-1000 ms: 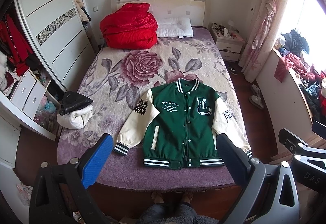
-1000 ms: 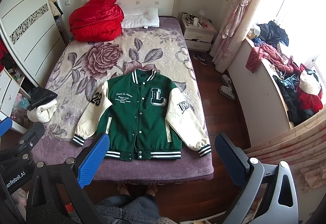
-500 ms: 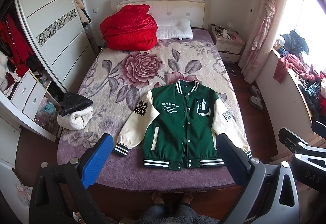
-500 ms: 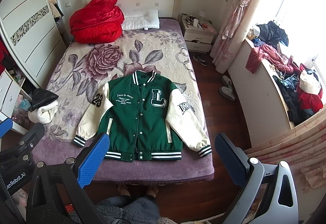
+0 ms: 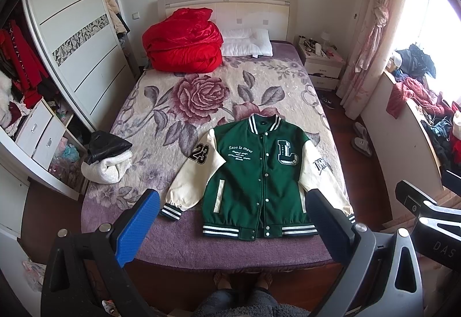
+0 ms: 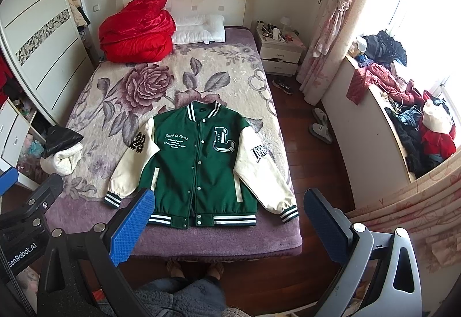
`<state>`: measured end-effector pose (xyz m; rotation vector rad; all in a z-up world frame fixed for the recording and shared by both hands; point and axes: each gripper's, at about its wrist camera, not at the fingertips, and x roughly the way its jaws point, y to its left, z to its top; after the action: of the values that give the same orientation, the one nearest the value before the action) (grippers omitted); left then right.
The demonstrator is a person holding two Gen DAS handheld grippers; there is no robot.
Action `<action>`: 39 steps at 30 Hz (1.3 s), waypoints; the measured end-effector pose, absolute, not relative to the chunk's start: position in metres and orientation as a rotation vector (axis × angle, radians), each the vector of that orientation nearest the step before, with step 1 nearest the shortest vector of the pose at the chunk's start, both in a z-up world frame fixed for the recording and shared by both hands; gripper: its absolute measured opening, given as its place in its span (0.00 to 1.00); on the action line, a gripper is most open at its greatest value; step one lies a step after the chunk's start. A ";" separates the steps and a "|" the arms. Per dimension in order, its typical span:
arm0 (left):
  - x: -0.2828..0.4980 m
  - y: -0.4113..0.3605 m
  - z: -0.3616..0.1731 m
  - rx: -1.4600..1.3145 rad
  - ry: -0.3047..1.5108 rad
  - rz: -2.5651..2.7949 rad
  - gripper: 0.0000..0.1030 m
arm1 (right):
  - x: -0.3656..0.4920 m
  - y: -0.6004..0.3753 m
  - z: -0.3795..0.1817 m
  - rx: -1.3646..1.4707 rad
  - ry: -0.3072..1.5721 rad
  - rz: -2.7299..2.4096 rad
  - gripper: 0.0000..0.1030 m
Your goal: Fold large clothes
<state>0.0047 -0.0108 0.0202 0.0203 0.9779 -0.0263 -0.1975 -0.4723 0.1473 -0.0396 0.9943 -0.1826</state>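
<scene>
A green varsity jacket (image 5: 253,173) with cream sleeves lies flat, front up and buttoned, near the foot of the bed (image 5: 201,247); it also shows in the right wrist view (image 6: 198,164). Its collar points to the headboard and both sleeves are spread out. My left gripper (image 5: 230,219) is open and empty, held high above the bed's foot edge. My right gripper (image 6: 227,219) is open and empty, also high above the foot edge, to the right of the left one.
A red quilt (image 5: 184,43) and a white pillow (image 5: 247,43) lie at the headboard. A black and white bundle (image 5: 106,158) sits at the bed's left edge. A wardrobe (image 5: 72,37) stands left, a nightstand (image 5: 319,63) and a cluttered sill (image 6: 403,121) right.
Both grippers have drifted slightly, so the bed and jacket sit a little lower in both views. The jacket has not moved and both grippers stay open.
</scene>
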 end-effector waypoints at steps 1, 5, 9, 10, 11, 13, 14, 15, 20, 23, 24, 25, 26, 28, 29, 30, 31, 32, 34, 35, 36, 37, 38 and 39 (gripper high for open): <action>0.006 -0.011 0.020 0.021 0.978 -0.026 1.00 | -0.197 -0.474 0.150 -0.040 0.994 -0.182 1.00; 0.004 -0.011 0.020 0.021 0.976 -0.025 1.00 | -0.198 -0.472 0.147 -0.038 0.993 -0.183 1.00; 0.004 -0.012 0.020 0.022 0.975 -0.026 1.00 | -0.198 -0.474 0.150 -0.036 0.991 -0.185 1.00; 0.005 -0.012 0.020 0.023 0.974 -0.026 1.00 | -0.198 -0.474 0.150 -0.036 0.991 -0.186 1.00; 0.004 -0.011 0.020 0.021 0.975 -0.026 1.00 | -0.198 -0.474 0.152 -0.036 0.991 -0.185 1.00; 0.004 -0.012 0.020 0.020 0.973 -0.025 1.00 | -0.198 -0.474 0.154 -0.034 0.989 -0.185 1.00; 0.002 -0.012 0.019 0.022 0.972 -0.025 1.00 | -0.198 -0.474 0.152 -0.038 0.990 -0.184 1.00; 0.003 -0.011 0.019 0.020 0.973 -0.027 1.00 | -0.198 -0.474 0.153 -0.038 0.990 -0.184 1.00; 0.016 -0.015 0.027 0.019 0.975 -0.038 1.00 | -0.200 -0.473 0.150 -0.032 0.988 -0.186 1.00; 0.018 -0.014 0.028 0.014 0.972 -0.051 1.00 | -0.194 -0.476 0.157 -0.022 0.994 -0.195 1.00; 0.021 -0.014 0.027 0.015 0.970 -0.053 1.00 | -0.191 -0.477 0.159 -0.016 0.999 -0.200 1.00; 0.027 -0.013 0.024 0.020 0.964 -0.054 1.00 | -0.188 -0.477 0.159 -0.007 1.004 -0.206 1.00; 0.027 -0.011 0.019 0.024 0.954 -0.052 1.00 | -0.184 -0.477 0.157 0.008 1.008 -0.216 1.00; 0.036 -0.006 0.003 0.054 0.920 -0.026 1.00 | -0.173 -0.482 0.148 0.027 1.009 -0.252 1.00; 0.044 -0.005 -0.007 0.068 0.901 -0.010 1.00 | -0.167 -0.483 0.138 0.045 1.005 -0.267 1.00; 0.055 -0.004 -0.020 0.084 0.884 0.008 1.00 | -0.162 -0.489 0.126 0.072 0.997 -0.276 1.00; 0.068 -0.003 -0.035 0.099 0.874 0.028 1.00 | -0.156 -0.499 0.109 0.109 0.991 -0.287 1.00; 0.074 -0.003 -0.048 0.111 0.865 0.043 1.00 | -0.153 -0.510 0.082 0.148 0.994 -0.303 1.00; 0.101 -0.007 -0.088 0.148 0.871 0.084 1.00 | -0.139 -0.544 0.035 0.259 1.042 -0.371 1.00; 0.115 -0.011 -0.110 0.166 0.883 0.094 1.00 | -0.136 -0.558 0.011 0.308 1.065 -0.397 0.99; 0.118 -0.011 -0.124 0.174 0.895 0.098 1.00 | -0.131 -0.578 -0.017 0.368 1.098 -0.432 0.95; 0.128 -0.014 -0.147 0.185 0.921 0.108 1.00 | -0.127 -0.599 -0.049 0.441 1.125 -0.459 0.79; 0.139 -0.017 -0.169 0.190 0.949 0.116 1.00 | -0.126 -0.615 -0.076 0.493 1.146 -0.480 0.60; 0.149 -0.020 -0.193 0.189 0.979 0.126 1.00 | -0.125 -0.635 -0.111 0.562 1.184 -0.517 0.55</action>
<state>0.1491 -0.0198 -0.1934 0.1893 0.9792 0.1259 -0.1246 -0.6351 -0.1109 0.5622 1.1837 -0.5165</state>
